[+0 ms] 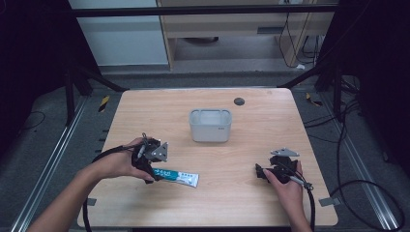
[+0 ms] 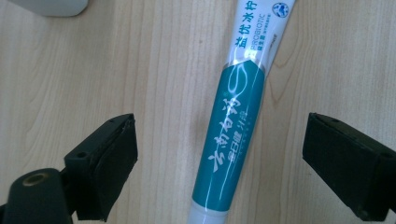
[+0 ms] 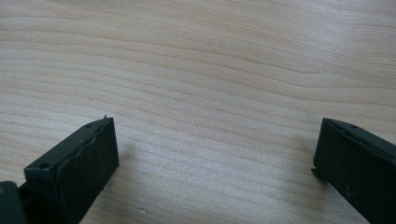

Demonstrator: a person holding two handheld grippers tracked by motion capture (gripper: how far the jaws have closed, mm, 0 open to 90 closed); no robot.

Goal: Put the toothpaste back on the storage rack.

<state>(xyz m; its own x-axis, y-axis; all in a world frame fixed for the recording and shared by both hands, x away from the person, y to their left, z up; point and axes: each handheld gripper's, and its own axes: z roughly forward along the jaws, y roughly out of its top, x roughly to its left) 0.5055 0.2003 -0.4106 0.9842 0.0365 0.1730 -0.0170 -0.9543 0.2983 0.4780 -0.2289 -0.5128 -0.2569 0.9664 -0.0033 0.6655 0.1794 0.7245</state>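
A teal and white toothpaste tube (image 1: 176,177) lies flat on the wooden table (image 1: 241,145), near its front left. My left gripper (image 1: 149,170) hovers over the tube's left end. In the left gripper view the tube (image 2: 233,126) runs up between the two black jaws, which stand wide apart with bare wood on either side of it; the pads (image 2: 112,163) do not touch it. My right gripper (image 1: 261,172) rests at the front right, held by a hand. Its jaws stand wide over bare wood, and its left pad (image 3: 88,163) has nothing against it.
A grey rectangular bin (image 1: 210,124) stands at the table's middle, its corner (image 2: 51,5) seen in the left gripper view. A small dark round disc (image 1: 239,101) sits near the far edge. Cables trail from both grippers off the front edge.
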